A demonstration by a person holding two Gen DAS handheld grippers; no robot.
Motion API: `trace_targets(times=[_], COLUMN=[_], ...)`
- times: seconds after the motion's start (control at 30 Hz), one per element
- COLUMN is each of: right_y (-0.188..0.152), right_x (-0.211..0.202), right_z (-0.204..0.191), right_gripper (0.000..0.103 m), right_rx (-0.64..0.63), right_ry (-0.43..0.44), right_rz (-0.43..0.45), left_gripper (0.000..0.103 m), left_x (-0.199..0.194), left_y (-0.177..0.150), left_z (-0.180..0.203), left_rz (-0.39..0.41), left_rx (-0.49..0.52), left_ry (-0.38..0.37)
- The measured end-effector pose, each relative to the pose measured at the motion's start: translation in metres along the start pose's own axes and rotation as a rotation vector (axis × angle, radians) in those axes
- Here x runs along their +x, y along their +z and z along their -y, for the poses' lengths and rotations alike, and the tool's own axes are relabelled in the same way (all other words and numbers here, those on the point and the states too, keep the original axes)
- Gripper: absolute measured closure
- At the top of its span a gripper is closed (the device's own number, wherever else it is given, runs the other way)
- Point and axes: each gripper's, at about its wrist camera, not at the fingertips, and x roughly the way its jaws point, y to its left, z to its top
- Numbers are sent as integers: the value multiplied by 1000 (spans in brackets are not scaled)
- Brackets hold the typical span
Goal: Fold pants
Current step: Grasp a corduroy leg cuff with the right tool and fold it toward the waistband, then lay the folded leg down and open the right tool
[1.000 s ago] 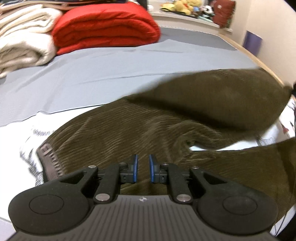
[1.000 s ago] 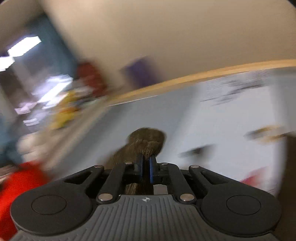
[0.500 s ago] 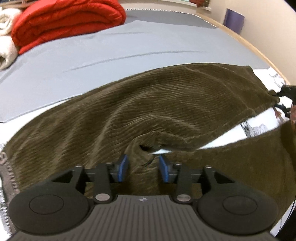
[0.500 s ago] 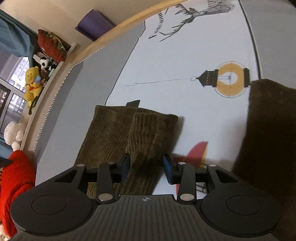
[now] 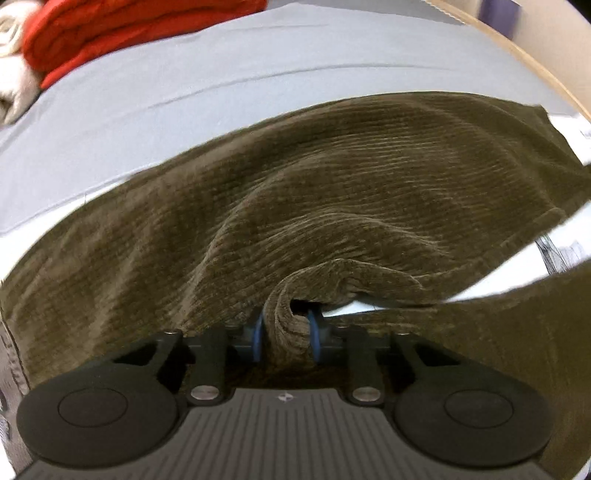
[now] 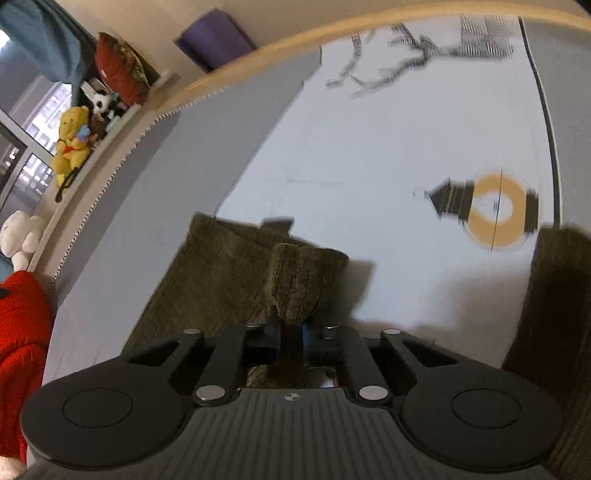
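Dark olive corduroy pants (image 5: 332, 177) lie spread across the bed, one leg stretching to the right. My left gripper (image 5: 285, 334) is shut on a bunched fold of the pants at the crotch, where the two legs part. In the right wrist view the hem end of a pant leg (image 6: 236, 269) lies on the sheet, and my right gripper (image 6: 291, 338) is shut on a raised fold of that hem. The other leg (image 6: 561, 314) shows dark at the right edge.
A grey sheet (image 5: 221, 74) and a white printed sheet (image 6: 406, 155) cover the bed. A red blanket (image 5: 129, 26) and a cream blanket (image 5: 14, 81) are stacked at the far left. A wooden bed edge (image 6: 258, 55), a shelf with plush toys (image 6: 74, 140) and a wall lie beyond.
Both grippers were open around pants fabric half a second ago and have now closed on it. The left gripper has moved in closer to the crotch fold.
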Motion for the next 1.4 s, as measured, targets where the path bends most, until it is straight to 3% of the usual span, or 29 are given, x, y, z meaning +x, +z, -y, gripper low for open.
trace_targets(times=[0.1,0.17,0.23,0.27,0.3,0.37,0.4,0.43,0.57,0.73,0.87,0.97,1.07,1.13,1.27,1.4], right_y=[7,8,7,6,4,9,11,13,18,17,1,-16,-30,-26,-16,-24], right_x=[-28,-41,-27,-12,-6,-13,-18,-26,-65,-125,-185,-209,-210,-199,-183,-167], right_z=[-15,-19,-5,10,26,32,28,23,2,-29,-41,-29,0,26,72,94], right_gripper=[96,96,95,95,96,90,76,70,70,70,60,59,59,59,59,59], right_rx=[-63,-100,-98,-60,-13,1,-9,-21,-63,-98,-229,-340,-357,-291,-137,-86], right_ry=[-83,-177,-273,-311,-305,-273,-298,-301,-272,-134,11,39,-31,-111,-250,-316], right_rz=[144,214,127,20,-32,-8,6,34,140,161,171,125,69,-7,-76,-170], left_gripper=[80,80,76,74,73,63,60,58,59,71,71,67,67,66,67,72], left_x=[-11,-10,-10,-13,-20,-37,-48,-57,-72,-58,-38,-25,-37,-42,-58,-65], left_y=[-5,-14,-24,-27,-28,-26,-23,-22,-20,-42,-73,-106,-126,-141,-160,-182], left_z=[-5,-8,-7,-6,-5,-11,-19,-29,-57,-83,-113,-133,-153,-160,-175,-177], left_rz=[-8,-61,-106,-99,-78,-20,13,44,99,3,-130,-222,-225,-242,-244,-271], left_rx=[62,123,182,208,229,207,170,131,7,-9,-19,16,-35,-20,-32,-15], left_ry=[-26,-43,-77,-85,-101,-146,-185,-224,-290,-175,-73,-12,-37,-3,-32,-42])
